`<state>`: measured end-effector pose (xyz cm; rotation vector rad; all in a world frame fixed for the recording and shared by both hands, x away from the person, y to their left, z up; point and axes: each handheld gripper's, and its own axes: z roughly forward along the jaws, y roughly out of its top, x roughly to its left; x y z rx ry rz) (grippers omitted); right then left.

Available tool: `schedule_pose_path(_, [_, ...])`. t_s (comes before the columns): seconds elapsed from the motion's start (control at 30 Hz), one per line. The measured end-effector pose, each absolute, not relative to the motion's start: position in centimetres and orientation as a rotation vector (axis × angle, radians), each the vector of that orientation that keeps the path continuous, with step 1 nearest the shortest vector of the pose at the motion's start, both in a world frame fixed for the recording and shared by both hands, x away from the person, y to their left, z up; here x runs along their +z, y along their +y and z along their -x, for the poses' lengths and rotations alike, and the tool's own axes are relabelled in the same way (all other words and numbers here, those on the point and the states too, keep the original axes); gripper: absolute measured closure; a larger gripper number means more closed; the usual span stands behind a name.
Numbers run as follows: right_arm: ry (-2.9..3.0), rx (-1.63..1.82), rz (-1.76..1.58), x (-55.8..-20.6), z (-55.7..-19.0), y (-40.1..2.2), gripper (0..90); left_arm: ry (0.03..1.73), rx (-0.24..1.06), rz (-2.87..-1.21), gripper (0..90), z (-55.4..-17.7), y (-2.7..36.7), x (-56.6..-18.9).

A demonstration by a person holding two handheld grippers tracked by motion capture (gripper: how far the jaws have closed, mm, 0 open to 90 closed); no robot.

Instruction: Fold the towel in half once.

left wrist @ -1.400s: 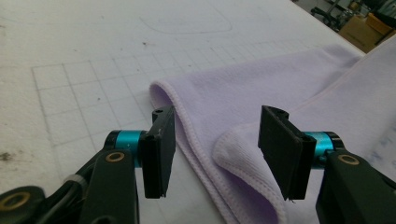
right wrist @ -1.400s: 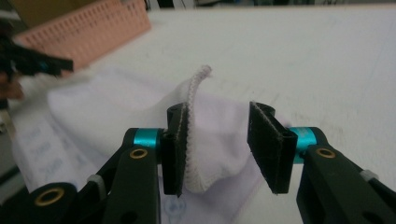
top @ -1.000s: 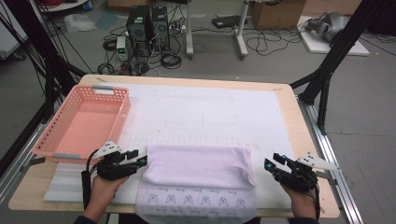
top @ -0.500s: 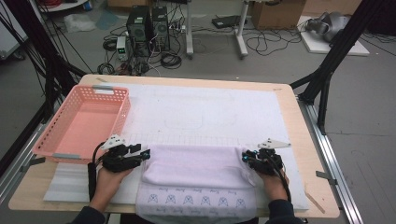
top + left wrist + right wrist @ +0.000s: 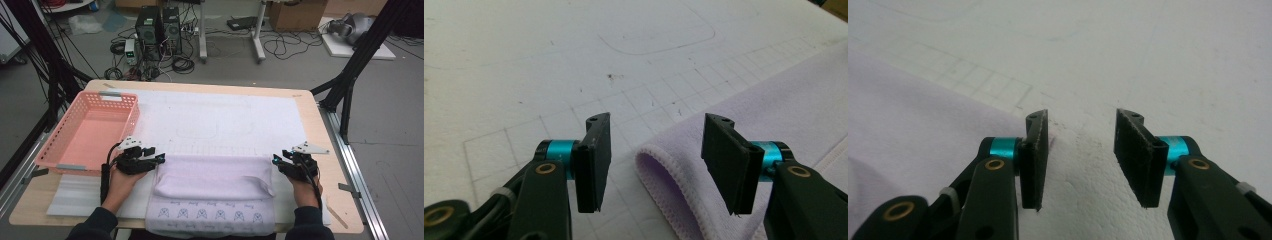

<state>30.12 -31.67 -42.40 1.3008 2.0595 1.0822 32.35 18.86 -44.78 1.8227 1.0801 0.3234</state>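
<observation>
A pale lilac towel (image 5: 212, 182) lies folded at the front middle of the white mat (image 5: 225, 120), its printed lower edge hanging over the table's front. My left gripper (image 5: 159, 159) sits at the towel's far left corner. In the left gripper view that gripper (image 5: 657, 142) is open, and the towel's folded corner (image 5: 664, 170) lies between the jaws without being pressed. My right gripper (image 5: 276, 160) is at the towel's far right corner. Its jaws have just been opening; the right gripper (image 5: 1082, 137) has bare mat between them, and the towel's edge (image 5: 923, 120) lies just left of its left jaw.
A pink plastic basket (image 5: 75, 167) stands at the left, close behind my left hand. A white foam strip (image 5: 75, 192) lies along the front left. Black frame poles rise beside the table at the left and at the right (image 5: 350, 85).
Both hands slid away from the person along the towel's sides. The left gripper moved right to the towel's corner. The right gripper moved left to the towel's right edge.
</observation>
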Motion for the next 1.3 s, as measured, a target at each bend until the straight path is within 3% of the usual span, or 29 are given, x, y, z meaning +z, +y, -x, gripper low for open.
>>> schedule_pose_path(0.17, [2.150,1.119,-1.262,-43.6,-30.7,-31.0,44.6,1.075,0.319,-1.910,45.7,-32.7,17.9,-45.2])
schedule_pose_path(0.2, [2.166,1.113,-1.260,-43.9,-30.9,-30.8,43.7,1.073,0.341,-1.939,49.4,-32.6,17.6,-45.2])
schedule_pose_path(0.3, [2.241,1.020,-1.254,-44.8,-31.4,-30.0,42.2,1.089,0.423,-1.959,71.4,-32.6,17.2,-45.1])
schedule_pose_path(0.37, [2.231,1.037,-1.263,-45.0,-31.5,-30.0,41.6,1.116,0.454,-1.944,79.5,-32.7,17.3,-45.1])
schedule_pose_path(0.47, [2.230,1.052,-1.271,-45.1,-31.5,-30.1,41.6,1.155,0.462,-1.917,79.5,-32.8,17.5,-45.1])
schedule_pose_path(0.6, [2.230,1.054,-1.265,-45.1,-31.5,-30.1,41.3,1.177,0.422,-1.894,62.8,-33.1,17.9,-45.2])
schedule_pose_path(0.67, [2.231,1.049,-1.263,-45.1,-31.5,-30.1,41.3,1.165,0.419,-1.905,58.8,-33.1,17.7,-45.2])
schedule_pose_path(0.8, [2.231,1.046,-1.258,-45.1,-31.5,-30.0,40.5,1.134,0.430,-1.930,63.2,-33.0,17.5,-45.2])
schedule_pose_path(0.9, [2.228,1.043,-1.267,-45.1,-31.5,-29.9,40.7,1.092,0.424,-1.951,80.2,-32.8,17.1,-45.2])
schedule_pose_path(0.97, [2.229,1.034,-1.273,-45.1,-31.5,-29.9,44.5,1.108,0.417,-1.950,82.9,-32.8,17.0,-45.2])
schedule_pose_path(1.13, [2.269,1.087,-1.251,-44.9,-31.1,-29.4,80.3,1.179,0.354,-1.885,85.2,-33.1,17.3,-45.2])
schedule_pose_path(1.3, [2.273,1.140,-1.263,-45.1,-31.2,-29.7,84.9,1.254,0.275,-1.771,85.9,-34.0,17.9,-45.4])
